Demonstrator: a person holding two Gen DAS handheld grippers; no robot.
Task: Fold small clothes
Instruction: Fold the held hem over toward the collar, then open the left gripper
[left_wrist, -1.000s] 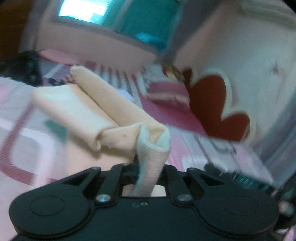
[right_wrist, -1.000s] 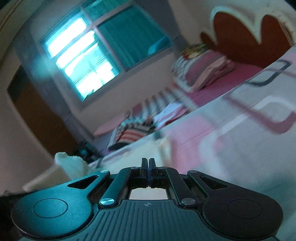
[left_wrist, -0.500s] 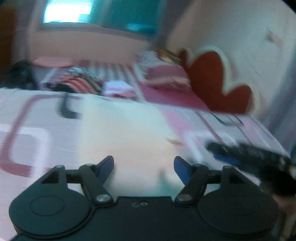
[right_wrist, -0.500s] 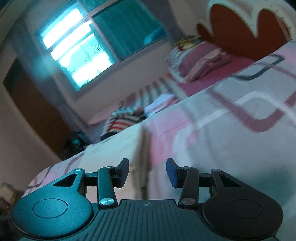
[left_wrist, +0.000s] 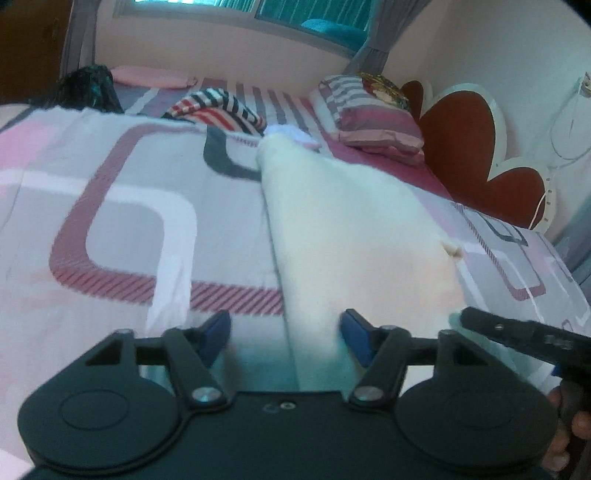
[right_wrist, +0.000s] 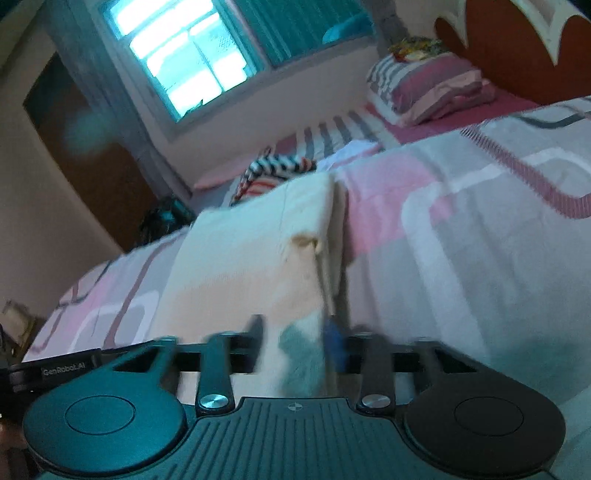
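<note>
Cream garment flat on the bed, both grippers closing at its near edge

Cream cloth (left_wrist: 351, 229) lies spread on the patterned bedspread (left_wrist: 122, 221), running from the lower middle of the left wrist view up toward the upper middle, where it narrows. A small brown mark shows near its right edge. The left gripper (left_wrist: 284, 334) sits at the bottom of that view with its blue pads well apart and closing; the cloth's left edge lies between them, not yet pinched. The right gripper (right_wrist: 295, 343) fills the bottom of its own view, motion-blurred, its jaws narrowing around the cloth's right edge (right_wrist: 325, 266), where a folded layer shows; whether the pads press on it cannot be told. In the left view the right gripper also enters at the lower right. Striped clothes (left_wrist: 218, 109) lie beyond, upper middle, and a pillow (left_wrist: 373, 118) rests by the red headboard (left_wrist: 472, 147) at upper right.
</note>
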